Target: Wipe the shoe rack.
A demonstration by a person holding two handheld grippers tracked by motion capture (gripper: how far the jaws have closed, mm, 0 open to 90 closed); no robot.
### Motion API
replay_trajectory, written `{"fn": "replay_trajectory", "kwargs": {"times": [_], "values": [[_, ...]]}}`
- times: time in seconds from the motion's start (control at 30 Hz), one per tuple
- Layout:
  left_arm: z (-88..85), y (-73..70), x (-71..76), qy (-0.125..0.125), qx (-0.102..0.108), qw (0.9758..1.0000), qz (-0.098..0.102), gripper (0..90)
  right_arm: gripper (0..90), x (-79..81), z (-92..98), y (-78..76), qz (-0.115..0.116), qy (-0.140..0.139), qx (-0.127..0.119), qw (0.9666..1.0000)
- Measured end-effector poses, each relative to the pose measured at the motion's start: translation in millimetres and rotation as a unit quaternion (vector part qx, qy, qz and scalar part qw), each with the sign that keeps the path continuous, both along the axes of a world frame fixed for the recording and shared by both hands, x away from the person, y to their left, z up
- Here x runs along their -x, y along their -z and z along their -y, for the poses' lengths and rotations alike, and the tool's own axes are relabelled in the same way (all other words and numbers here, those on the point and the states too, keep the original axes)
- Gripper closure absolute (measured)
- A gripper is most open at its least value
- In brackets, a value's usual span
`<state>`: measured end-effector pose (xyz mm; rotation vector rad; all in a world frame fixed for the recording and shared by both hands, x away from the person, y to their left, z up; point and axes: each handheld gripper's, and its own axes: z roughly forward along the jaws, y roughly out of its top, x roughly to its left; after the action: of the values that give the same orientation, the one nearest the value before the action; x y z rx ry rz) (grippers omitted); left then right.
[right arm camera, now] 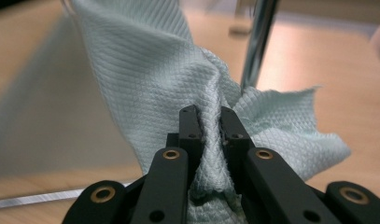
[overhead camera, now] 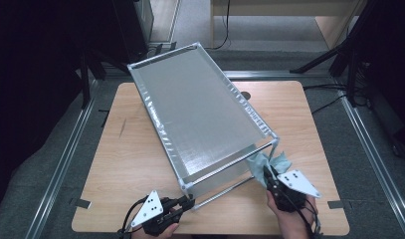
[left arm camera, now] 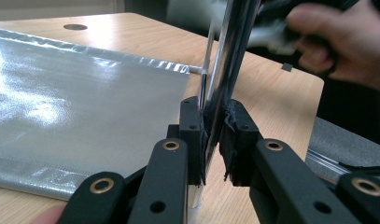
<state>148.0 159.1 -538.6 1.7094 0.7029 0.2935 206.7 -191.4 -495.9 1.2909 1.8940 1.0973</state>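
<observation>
- The desk point(overhead camera: 130, 164) is a light wooden top; a small round hole sits near its far edge.
- The rack point(overhead camera: 200, 112), a metal frame with a silver-grey fabric shelf, lies tilted across the desk's middle, running from the far left corner down toward the near right edge, where its chrome legs point(overhead camera: 240, 162) stick out.
- The cloth point(right arm camera: 178, 88), pale blue-green and woven, is bunched just beside the rack's near-right leg, close to the desk's near right corner; in the high view it shows there as well point(overhead camera: 282, 162).
- The right gripper point(right arm camera: 210, 122) has its jaws pressed together on a fold of the cloth, pinching it, with a chrome leg upright just behind.
- The left gripper point(left arm camera: 213, 128), at the desk's near edge, pinches one chrome leg point(left arm camera: 229, 60) of the rack between its jaws, at the frame's near corner.
</observation>
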Motion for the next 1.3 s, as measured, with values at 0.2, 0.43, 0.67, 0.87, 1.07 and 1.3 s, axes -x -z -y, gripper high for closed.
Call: {"fn": "replay_trajectory", "kwargs": {"times": [0.2,0.43,0.67,0.87,1.07,1.3], "values": [[0.0,0.2,-0.1,0.0,-0.002,1.0,-0.001,79.9,82.1,-11.7,10.9,16.8,-0.039,0.039,0.016,0.9984],[0.3,0.4,-0.1,0.0,-0.002,1.0,-0.001,79.9,82.2,2.3,17.6,-23.4,0.037,0.047,-0.003,0.9982],[0.5,1.0,-0.2,-0.001,-0.002,1.0,-0.001,79.9,82.2,15.6,26.8,-61.1,0.122,0.057,-0.027,0.9905],[0.6,1.0,0.0,-0.001,-0.004,1.0,-0.002,79.9,82.2,-7.0,30.7,-18.9,0.033,0.062,-0.007,0.9975],[0.3,1.3,-0.3,0.001,-0.005,1.0,-0.003,79.8,82.2,-25.9,36.4,13.2,-0.028,0.066,-0.005,0.9974],[0.4,1.8,-0.6,0.001,-0.004,1.0,-0.005,79.7,82.3,-13.5,36.3,-24.8,0.035,0.057,-0.053,0.9964]]}}
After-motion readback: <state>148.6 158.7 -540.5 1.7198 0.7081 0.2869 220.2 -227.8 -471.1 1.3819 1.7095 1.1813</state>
